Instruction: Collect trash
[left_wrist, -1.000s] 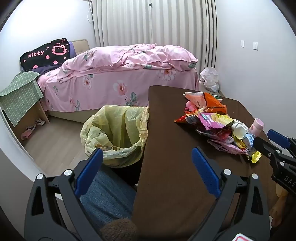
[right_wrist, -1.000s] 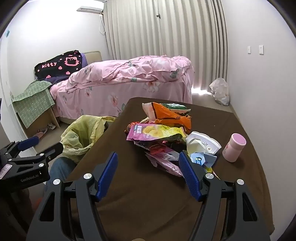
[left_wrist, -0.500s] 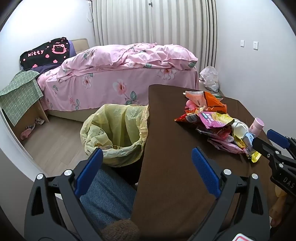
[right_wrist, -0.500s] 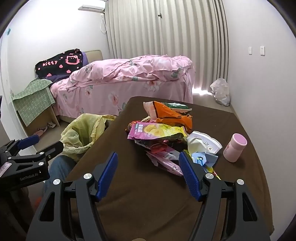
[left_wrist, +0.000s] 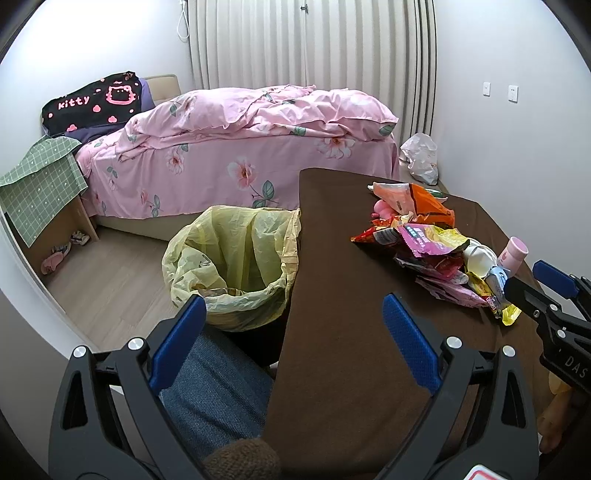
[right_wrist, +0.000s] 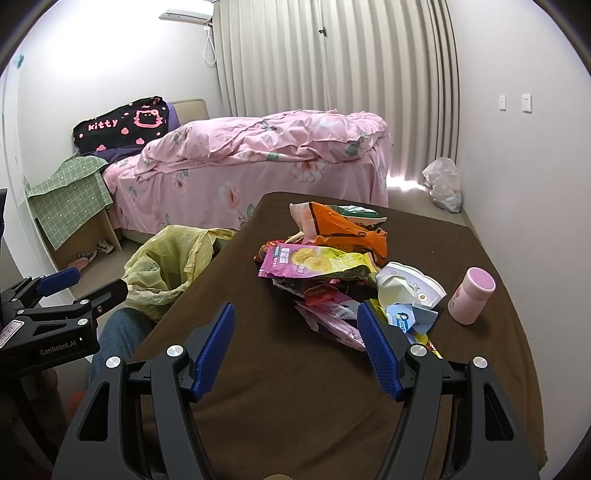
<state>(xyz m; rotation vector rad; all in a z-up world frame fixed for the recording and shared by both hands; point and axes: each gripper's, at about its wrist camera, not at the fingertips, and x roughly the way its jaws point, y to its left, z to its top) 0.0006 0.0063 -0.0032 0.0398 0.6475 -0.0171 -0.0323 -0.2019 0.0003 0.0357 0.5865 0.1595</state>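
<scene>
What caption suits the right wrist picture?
Open right gripper faces snack wrappers on a brown table, bin alongside.

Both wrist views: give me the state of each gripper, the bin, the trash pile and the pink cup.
left gripper: open, empty
right gripper: open, empty, in front of the pile
trash bin: yellow liner open, beside the table
wrapper pile: heaped on the table, untouched
pink cup: upright, right of the pile
</scene>
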